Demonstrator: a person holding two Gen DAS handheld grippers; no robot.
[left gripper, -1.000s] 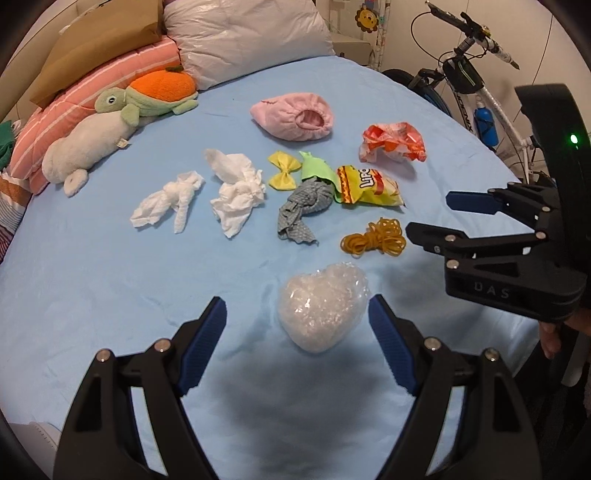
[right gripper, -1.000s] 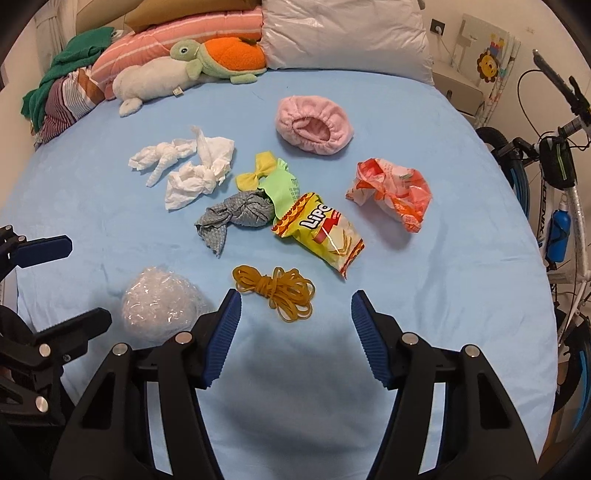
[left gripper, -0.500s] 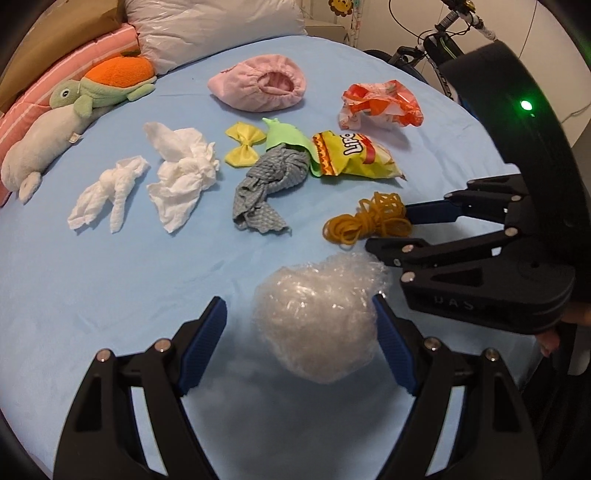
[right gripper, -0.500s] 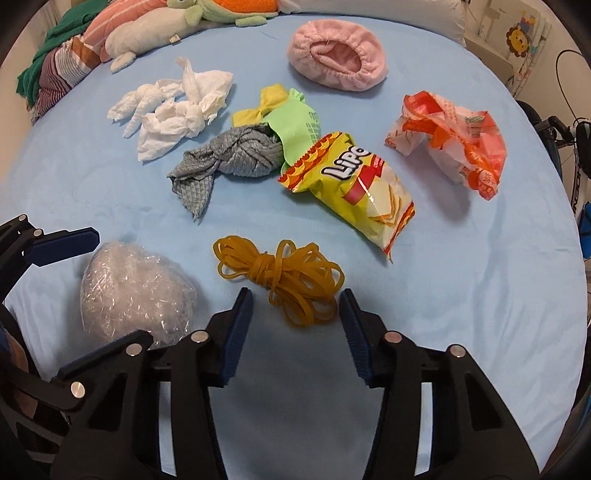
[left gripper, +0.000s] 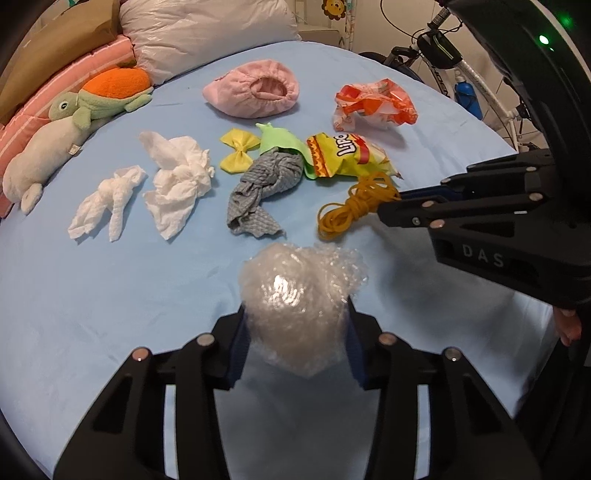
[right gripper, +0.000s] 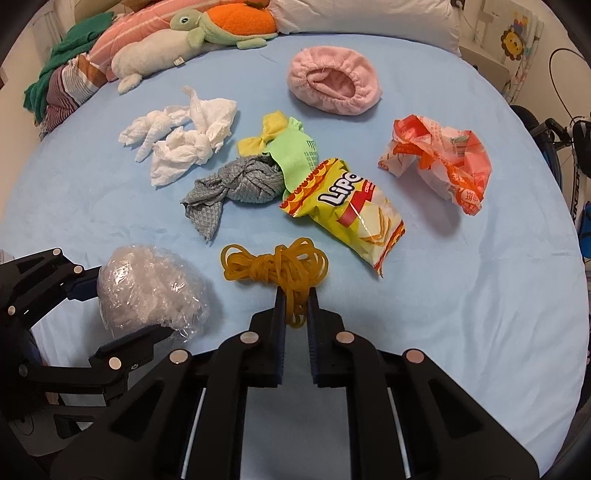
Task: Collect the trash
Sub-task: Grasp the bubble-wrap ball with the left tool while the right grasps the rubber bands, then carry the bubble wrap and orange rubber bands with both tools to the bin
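A wad of clear plastic wrap [left gripper: 295, 288] lies on the blue bed sheet [left gripper: 110, 295]. My left gripper [left gripper: 295, 332] is closing on it, both blue pads pressed against its sides. A tangle of yellow rubber bands [right gripper: 273, 264] lies to its right. My right gripper [right gripper: 295, 299] is closing and pinches the near loop of that tangle between its narrow fingers. Both grippers point steeply down, side by side. Farther out lie a yellow chip bag [right gripper: 351, 214], an orange-white wrapper [right gripper: 439, 162] and crumpled white tissues [right gripper: 184, 140].
A grey cloth [right gripper: 240, 184], a green cloth [right gripper: 295, 155], a yellow bow [right gripper: 262, 136] and a pink cap [right gripper: 332, 85] lie mid-bed. Plush toys [right gripper: 207, 33] and pillows line the far edge. A bicycle [left gripper: 461, 74] stands beyond the right side.
Both grippers have come down to the sheet. The left jaws closed from wide open onto the plastic wad. The right jaws closed onto the rubber bands.
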